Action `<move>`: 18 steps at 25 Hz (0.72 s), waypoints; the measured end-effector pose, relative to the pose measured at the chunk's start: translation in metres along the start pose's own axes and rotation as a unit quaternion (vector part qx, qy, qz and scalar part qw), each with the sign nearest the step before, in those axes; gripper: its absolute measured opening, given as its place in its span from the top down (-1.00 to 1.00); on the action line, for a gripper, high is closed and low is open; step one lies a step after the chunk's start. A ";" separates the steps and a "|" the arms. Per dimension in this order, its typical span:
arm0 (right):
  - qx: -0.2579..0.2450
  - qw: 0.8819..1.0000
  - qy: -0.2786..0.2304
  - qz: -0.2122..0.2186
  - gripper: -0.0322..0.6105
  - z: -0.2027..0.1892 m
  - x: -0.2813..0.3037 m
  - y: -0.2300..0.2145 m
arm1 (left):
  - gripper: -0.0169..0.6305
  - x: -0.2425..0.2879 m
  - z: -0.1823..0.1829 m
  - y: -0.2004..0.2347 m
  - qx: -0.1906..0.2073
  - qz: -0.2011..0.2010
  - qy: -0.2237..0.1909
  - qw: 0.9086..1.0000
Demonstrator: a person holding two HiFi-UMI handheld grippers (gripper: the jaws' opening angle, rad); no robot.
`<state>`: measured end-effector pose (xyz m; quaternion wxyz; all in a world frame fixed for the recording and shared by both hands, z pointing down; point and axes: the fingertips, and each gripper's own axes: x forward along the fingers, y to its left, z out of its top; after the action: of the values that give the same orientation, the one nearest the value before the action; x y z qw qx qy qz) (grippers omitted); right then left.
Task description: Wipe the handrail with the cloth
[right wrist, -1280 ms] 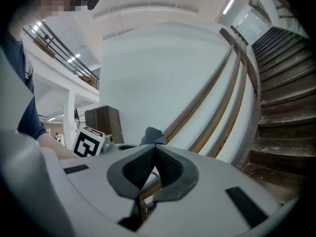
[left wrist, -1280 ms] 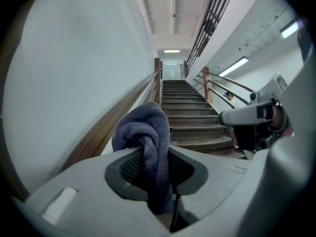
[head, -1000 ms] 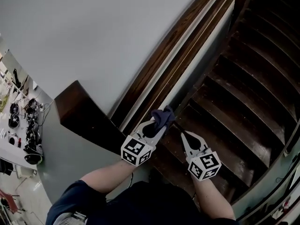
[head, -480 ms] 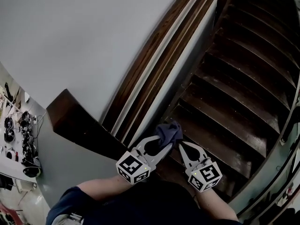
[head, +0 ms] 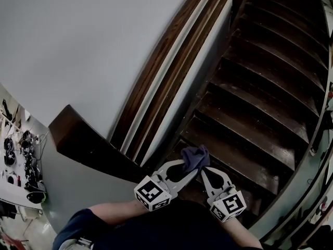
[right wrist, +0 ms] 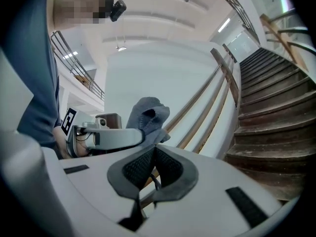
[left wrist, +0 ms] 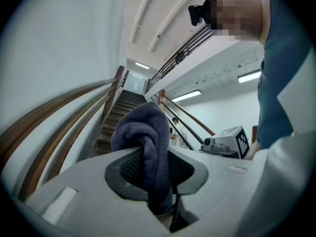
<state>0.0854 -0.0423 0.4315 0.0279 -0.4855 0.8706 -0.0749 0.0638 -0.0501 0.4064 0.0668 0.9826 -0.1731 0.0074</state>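
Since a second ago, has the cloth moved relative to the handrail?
Yes. The cloth, clamped in the left gripper, has drifted right, away from the handrail and over the stair treads.

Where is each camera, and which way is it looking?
Head view: on the person's head, looking down at the stairs and handrail; shows both arms, the left gripper and right gripper.
Left gripper view: on the left gripper, looking up the stairs past its jaws, shut on the cloth; shows the person's sleeve.
Right gripper view: on the right gripper, looking past its shut, empty jaws at the wall; shows the sleeve.
All three show the cloth and handrail.
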 end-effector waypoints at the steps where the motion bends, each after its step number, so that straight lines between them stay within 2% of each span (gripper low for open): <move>1: 0.000 1.000 -0.004 -0.001 0.87 0.001 -0.001 0.000 | 0.65 0.001 -0.001 0.000 -0.002 -0.001 -0.001 1.000; 18: 0.000 1.000 -0.008 0.011 0.87 -0.001 0.000 0.001 | 0.65 0.003 -0.003 0.002 -0.005 0.002 0.000 1.000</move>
<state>0.0842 -0.0418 0.4319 0.0357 -0.4763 0.8757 -0.0709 0.0663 -0.0525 0.4092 0.0713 0.9819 -0.1752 0.0062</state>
